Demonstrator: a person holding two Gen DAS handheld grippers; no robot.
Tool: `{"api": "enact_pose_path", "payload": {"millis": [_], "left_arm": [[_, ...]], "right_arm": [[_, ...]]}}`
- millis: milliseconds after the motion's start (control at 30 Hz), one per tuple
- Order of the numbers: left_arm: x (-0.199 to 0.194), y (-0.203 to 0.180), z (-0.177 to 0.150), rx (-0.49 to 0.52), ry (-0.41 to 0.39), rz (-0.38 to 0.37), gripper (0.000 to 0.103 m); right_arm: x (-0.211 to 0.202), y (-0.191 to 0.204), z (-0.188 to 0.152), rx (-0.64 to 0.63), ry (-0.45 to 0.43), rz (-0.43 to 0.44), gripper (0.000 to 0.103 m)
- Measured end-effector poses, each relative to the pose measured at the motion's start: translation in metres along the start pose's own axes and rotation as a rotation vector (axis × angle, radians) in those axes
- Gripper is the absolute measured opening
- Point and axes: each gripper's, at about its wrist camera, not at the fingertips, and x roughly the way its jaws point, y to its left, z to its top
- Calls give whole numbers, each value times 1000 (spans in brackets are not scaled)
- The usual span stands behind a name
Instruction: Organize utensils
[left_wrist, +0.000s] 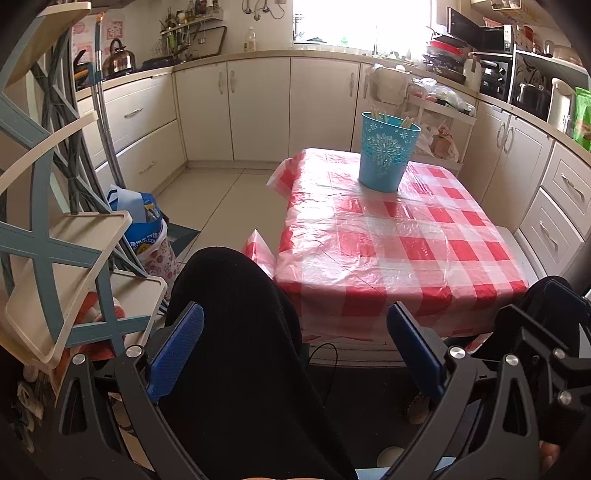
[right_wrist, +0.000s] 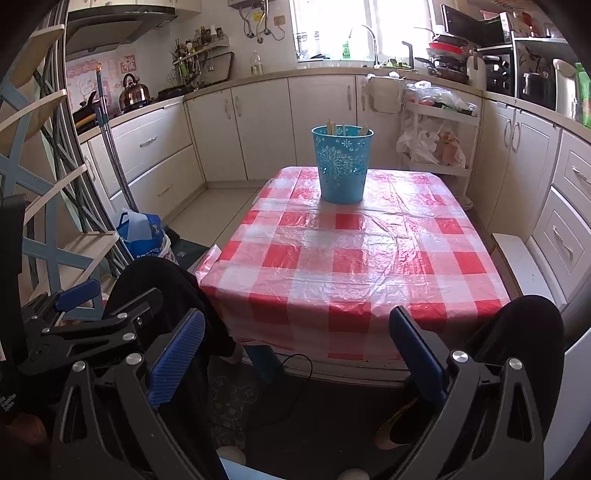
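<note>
Both my grippers, left (left_wrist: 295, 350) and right (right_wrist: 297, 354), hang with jaws spread, empty. A bucket (right_wrist: 342, 164) of utensils (right_wrist: 330, 125) stands far ahead on the desk (right_wrist: 354, 266). Only my right view shows the sink tap (right_wrist: 365, 38).

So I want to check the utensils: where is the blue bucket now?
In both wrist views the blue bucket stands upright at the far end of the checked tablecloth, with stick-like utensils poking out, well beyond both open grippers.

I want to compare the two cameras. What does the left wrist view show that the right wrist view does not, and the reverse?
Only the left wrist view: the cream plastic shelf tray up close. Only the right wrist view: the curved metal sink tap and the white bench. Both: the blue perforated bucket holding pale sticks, on the red-and-white checked plastic tablecloth, and an open, empty claw, left claw, right claw.
</note>
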Motion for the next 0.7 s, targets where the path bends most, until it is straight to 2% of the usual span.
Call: {"api": "enact_pose_path", "payload": {"millis": [300, 700], "left_arm": [[-8, -13, -2, 37, -1, -4, 95], [-18, -16, -1, 51, -10, 2, 95]], "right_arm": [[-18, -19, -6, 69, -25, -15, 96], [-25, -14, -10, 55, -60, 16, 96]]}}
